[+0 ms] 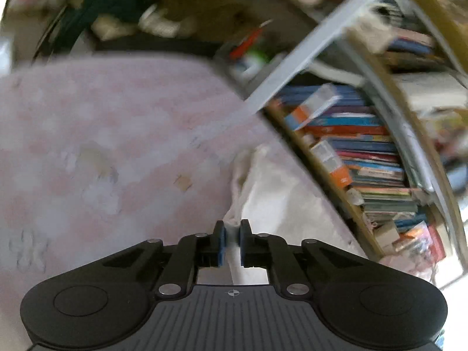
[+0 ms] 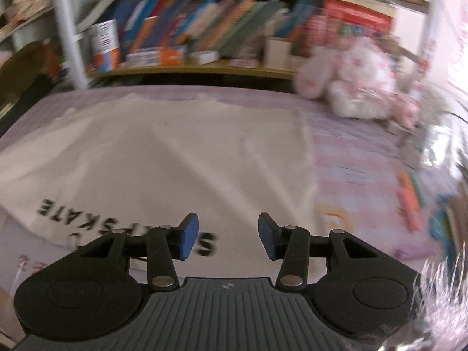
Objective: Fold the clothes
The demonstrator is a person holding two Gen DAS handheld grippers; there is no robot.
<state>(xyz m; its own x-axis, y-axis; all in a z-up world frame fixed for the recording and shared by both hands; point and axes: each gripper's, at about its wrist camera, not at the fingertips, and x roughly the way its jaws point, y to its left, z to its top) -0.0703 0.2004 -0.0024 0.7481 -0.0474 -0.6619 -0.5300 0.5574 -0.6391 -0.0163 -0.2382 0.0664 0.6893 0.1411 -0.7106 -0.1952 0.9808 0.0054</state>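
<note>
Left wrist view: the left hand-held gripper (image 1: 232, 241) has its blue-padded black jaws nearly together, pinching a bunched edge of the white T-shirt (image 1: 272, 196), whose soft cotton rises in a crumpled ridge from the jaws toward 12 o'clock and spreads toward 2 o'clock. The shirt lies on a bed covered by a pink checked bedsheet (image 1: 102, 134) of soft, faintly printed fabric, which fills the view from 8 to 12 o'clock. At 3 o'clock a bookshelf (image 1: 359, 152) with pale metal posts and wooden boards holds tightly packed, colourful books (the picture is tilted and blurred, so titles cannot be read). In the right wrist view the right hand-held gripper (image 2: 228, 235) hangs with its jaws spread wide apart and nothing between them, over the flat, smooth body of the white T-shirt (image 2: 181, 146); bold black block lettering (image 2: 87, 222) reading partly "SKATE" runs upside down at 8 o'clock, just beyond the left jaw. The shirt forms a broad, roughly rectangular sheet with a long shallow crease running diagonally. At 2 o'clock a fluffy white-and-pink plush toy (image 2: 351, 84) sits on the bedsheet (image 2: 359, 158), against the lowest board of the bookshelf (image 2: 187, 32).
</note>
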